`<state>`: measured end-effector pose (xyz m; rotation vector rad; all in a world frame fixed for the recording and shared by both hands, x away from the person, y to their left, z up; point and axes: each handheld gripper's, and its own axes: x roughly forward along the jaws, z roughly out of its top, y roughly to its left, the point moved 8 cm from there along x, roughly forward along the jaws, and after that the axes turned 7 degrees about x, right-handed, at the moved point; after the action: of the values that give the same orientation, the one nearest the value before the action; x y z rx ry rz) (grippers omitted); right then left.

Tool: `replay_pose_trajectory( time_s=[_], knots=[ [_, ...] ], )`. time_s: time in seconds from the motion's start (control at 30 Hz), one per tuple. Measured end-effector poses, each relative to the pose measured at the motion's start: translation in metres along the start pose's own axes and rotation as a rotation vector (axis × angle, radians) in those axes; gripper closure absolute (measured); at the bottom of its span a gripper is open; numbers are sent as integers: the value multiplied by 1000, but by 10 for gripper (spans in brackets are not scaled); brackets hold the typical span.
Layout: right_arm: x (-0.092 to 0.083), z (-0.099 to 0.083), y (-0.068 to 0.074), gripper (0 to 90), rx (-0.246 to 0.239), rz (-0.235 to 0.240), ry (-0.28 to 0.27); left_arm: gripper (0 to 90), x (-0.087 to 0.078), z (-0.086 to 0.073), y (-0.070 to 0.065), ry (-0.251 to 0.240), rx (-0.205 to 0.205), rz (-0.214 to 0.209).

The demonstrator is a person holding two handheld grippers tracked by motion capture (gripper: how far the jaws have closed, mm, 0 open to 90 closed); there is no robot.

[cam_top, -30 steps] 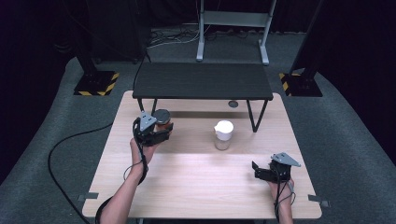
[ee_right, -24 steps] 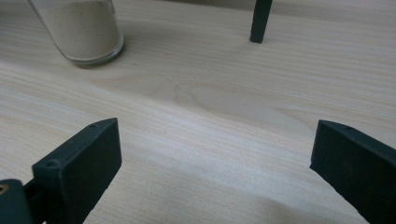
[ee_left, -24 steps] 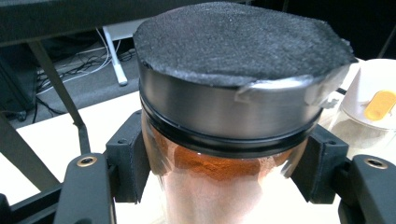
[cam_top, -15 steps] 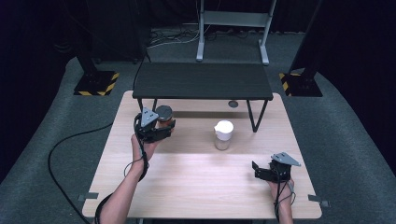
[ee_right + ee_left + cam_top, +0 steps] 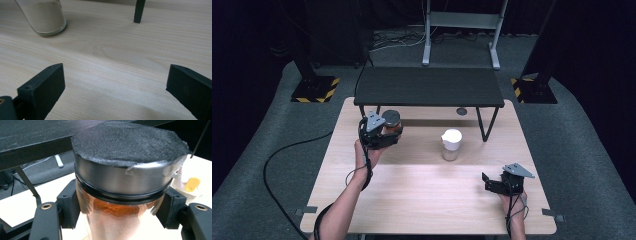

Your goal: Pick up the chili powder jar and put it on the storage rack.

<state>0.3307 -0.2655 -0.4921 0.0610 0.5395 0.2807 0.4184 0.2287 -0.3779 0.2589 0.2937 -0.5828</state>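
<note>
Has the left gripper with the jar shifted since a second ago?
No. The left gripper, shut on the dark-lidded jar, sits just as near the black shelf's front-left leg as before.

Jar (image 5: 391, 123): 1 clear glass jar, orange-brown powder inside, black lid (image 5: 130, 150) on, taped at its edge. Upright, raised off the table, at 10 o'clock from table centre, near the black shelf's front edge.

left gripper (image 5: 120, 220) | clamps jar (image 5: 120, 202) (orange powder, probably) — dark lid (image 5: 127, 142)
</note>
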Motion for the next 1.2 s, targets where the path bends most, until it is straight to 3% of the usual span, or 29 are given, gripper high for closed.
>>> replay_pose_trajectory(
  time_s=[0.1,0.33,1.2],
  knots=[
    [0,0,0,10,2,0,0,318,1,1,2,-2,-19,-5],
    [0,0,0,10,1,2,0,318,3,4,6,7,-21,-7],
    [0,1,0,11,1,-1,5,318,1,22,16,10,-9,-5]
  ],
)
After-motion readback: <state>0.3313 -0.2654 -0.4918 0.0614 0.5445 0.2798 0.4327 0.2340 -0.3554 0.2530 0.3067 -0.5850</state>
